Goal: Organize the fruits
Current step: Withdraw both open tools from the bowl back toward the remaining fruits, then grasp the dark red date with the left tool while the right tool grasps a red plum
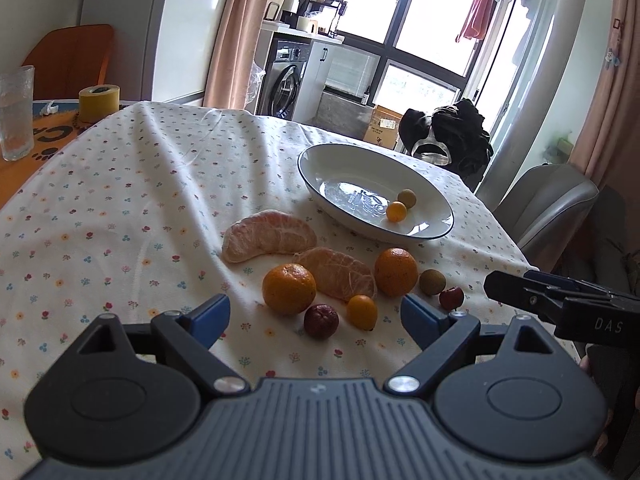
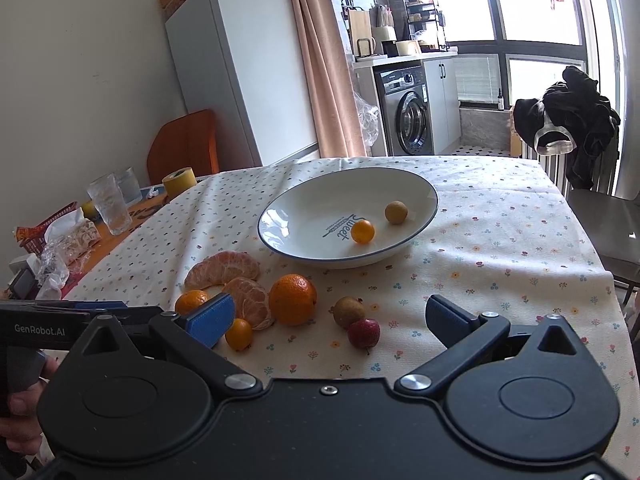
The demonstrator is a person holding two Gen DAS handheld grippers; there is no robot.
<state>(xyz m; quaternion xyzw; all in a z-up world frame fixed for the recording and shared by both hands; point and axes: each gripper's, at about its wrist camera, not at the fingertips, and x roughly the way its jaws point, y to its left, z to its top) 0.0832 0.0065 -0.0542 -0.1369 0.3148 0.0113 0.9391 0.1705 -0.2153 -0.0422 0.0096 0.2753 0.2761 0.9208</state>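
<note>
The left gripper point(image 1: 315, 316) hangs low over the floral tablecloth point(image 1: 120, 208) with its blue-padded fingers spread wide and nothing between them. Just ahead of it lie a dark red fruit point(image 1: 321, 321) and a small kumquat point(image 1: 362, 312). The right gripper point(image 2: 330, 318) is likewise spread apart and empty, with a red berry-like fruit point(image 2: 363, 333) and a brownish round fruit point(image 2: 349, 311) just beyond its fingertips.

Taking the white plate point(image 2: 280, 216) as the landmark: all the loose fruit sits on the cloth on the near side of it, towards the grippers. Closest to the plate is a peeled mandarin half point(image 2: 222, 268); a second peeled piece point(image 2: 250, 300) lies nearer the grippers, touching a whole mandarin point(image 2: 293, 299). Another mandarin point(image 2: 191, 301) shows partly behind the right gripper's left finger. Inside the plate rest an orange kumquat point(image 2: 363, 231) and a tan round fruit point(image 2: 396, 212), near each other but apart.
</note>
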